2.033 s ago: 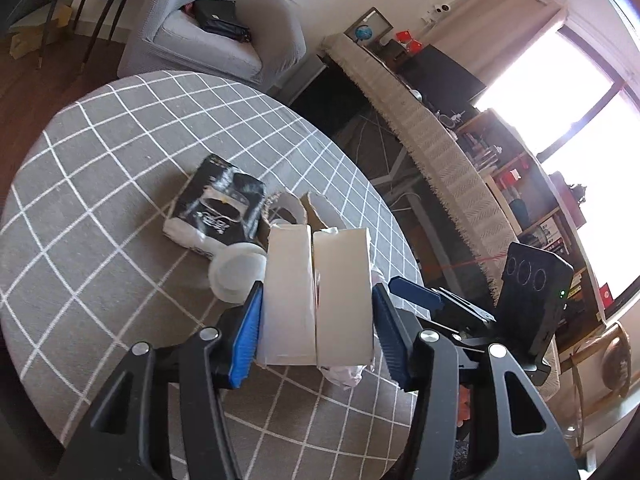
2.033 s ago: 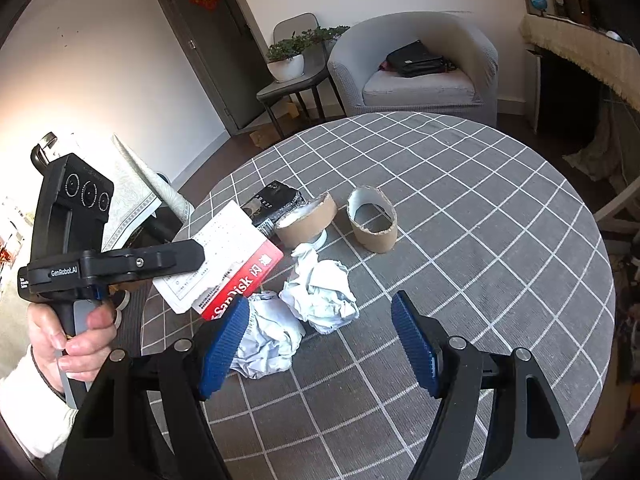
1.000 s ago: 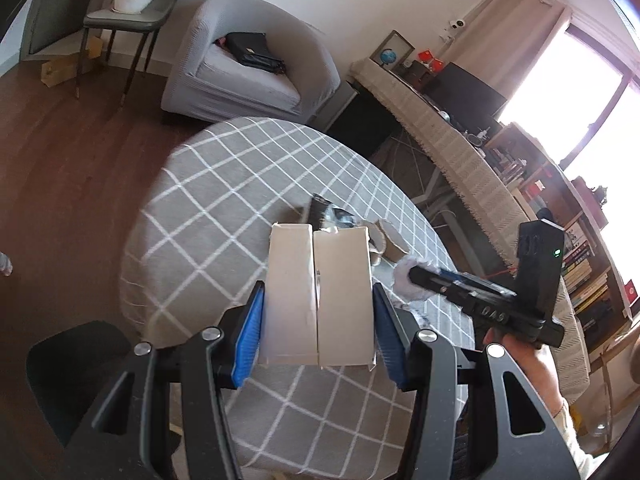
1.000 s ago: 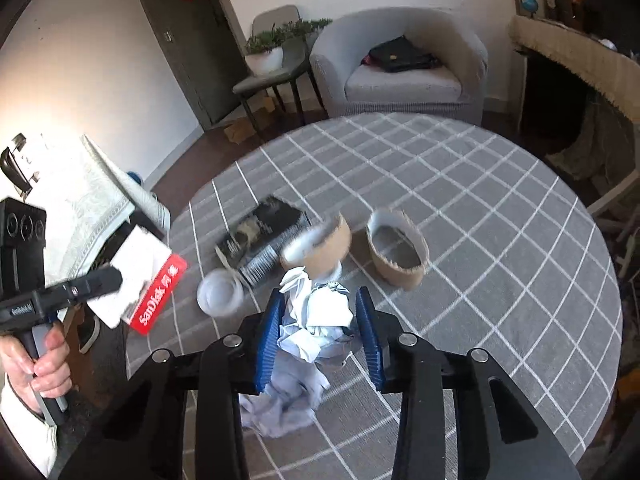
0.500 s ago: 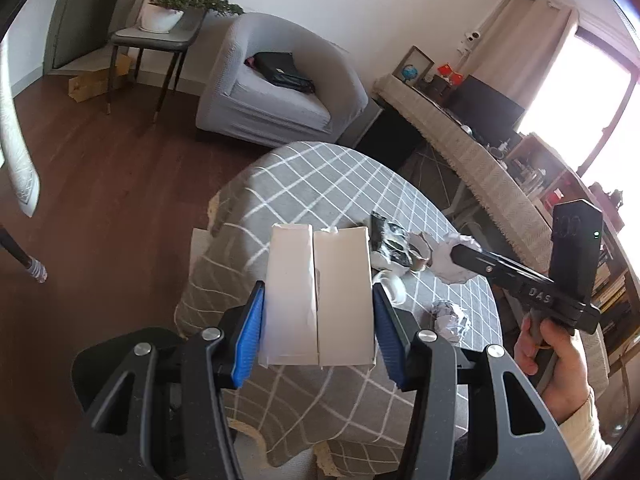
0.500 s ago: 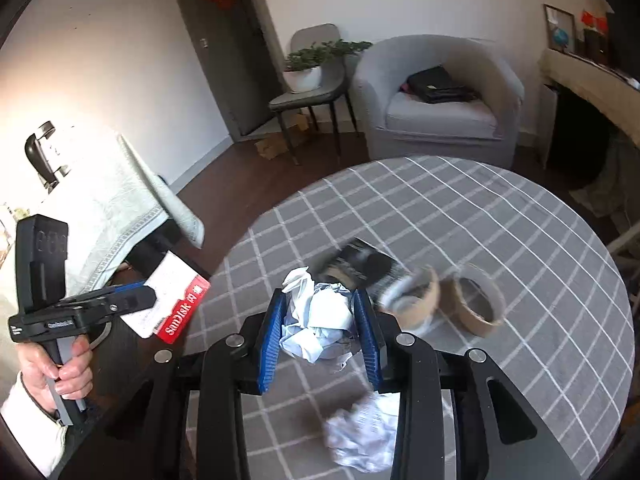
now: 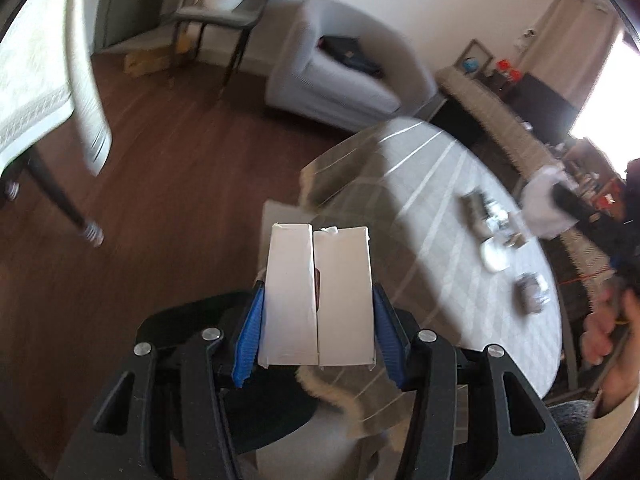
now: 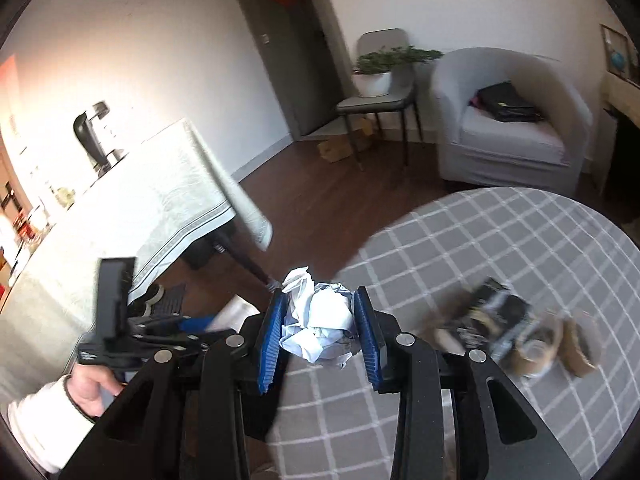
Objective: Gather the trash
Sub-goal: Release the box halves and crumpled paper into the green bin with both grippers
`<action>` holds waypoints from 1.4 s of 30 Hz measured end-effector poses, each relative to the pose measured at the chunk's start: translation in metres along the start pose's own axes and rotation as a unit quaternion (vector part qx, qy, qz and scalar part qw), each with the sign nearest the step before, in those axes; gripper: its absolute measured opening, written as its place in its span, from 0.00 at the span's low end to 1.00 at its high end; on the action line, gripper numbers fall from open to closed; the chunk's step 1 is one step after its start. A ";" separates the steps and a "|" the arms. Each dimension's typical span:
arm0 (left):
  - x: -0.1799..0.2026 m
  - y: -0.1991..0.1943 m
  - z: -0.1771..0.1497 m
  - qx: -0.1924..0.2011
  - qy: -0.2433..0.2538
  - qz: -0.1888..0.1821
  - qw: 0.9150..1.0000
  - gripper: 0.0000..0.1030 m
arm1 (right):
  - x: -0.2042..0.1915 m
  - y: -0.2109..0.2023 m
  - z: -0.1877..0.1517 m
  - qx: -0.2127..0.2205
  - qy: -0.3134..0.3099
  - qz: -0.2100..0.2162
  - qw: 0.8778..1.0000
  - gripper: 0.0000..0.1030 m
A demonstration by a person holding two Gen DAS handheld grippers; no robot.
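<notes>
My left gripper is shut on a flattened white card box and holds it off the left edge of the round checked table, above a black bin or seat. My right gripper is shut on a crumpled white paper ball over the table's left edge. The paper ball also shows in the left wrist view, and the left gripper shows in the right wrist view. On the table lie a black packet, tape rolls and another paper ball.
A second table with a pale cloth stands to the left. A grey armchair and a chair with a plant stand beyond on the wooden floor.
Both grippers have swung left, away from the middle of the table toward its left edge and the floor. Each still holds its item; the view is blurred by motion.
</notes>
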State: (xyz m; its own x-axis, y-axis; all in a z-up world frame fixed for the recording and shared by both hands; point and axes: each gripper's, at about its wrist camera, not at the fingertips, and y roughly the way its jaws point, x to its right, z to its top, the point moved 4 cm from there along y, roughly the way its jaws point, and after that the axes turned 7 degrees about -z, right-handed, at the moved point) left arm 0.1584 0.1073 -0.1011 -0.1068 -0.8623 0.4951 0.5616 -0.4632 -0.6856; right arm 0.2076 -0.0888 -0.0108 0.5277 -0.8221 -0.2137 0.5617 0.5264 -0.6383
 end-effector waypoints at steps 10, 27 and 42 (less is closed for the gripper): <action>-0.063 0.025 -0.046 -0.073 -0.030 0.037 0.996 0.53 | -0.059 0.040 -0.005 -0.039 -0.041 0.028 0.998 0.34; -0.098 0.034 -0.091 -0.138 -0.015 0.056 0.989 0.63 | -0.120 0.121 -0.044 -0.152 -0.087 0.020 0.984 0.34; -0.127 -0.041 -0.044 -0.014 -0.049 0.048 0.998 0.53 | -0.147 0.192 -0.097 -0.237 -0.107 0.003 0.966 0.34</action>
State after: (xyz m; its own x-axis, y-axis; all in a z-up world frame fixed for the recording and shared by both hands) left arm 0.1134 0.2266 -0.1594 0.0271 -0.8795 0.4751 0.5421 -0.3864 -0.7462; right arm 0.1760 0.1119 -0.1735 0.6778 -0.7294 -0.0926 0.2310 0.3308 -0.9150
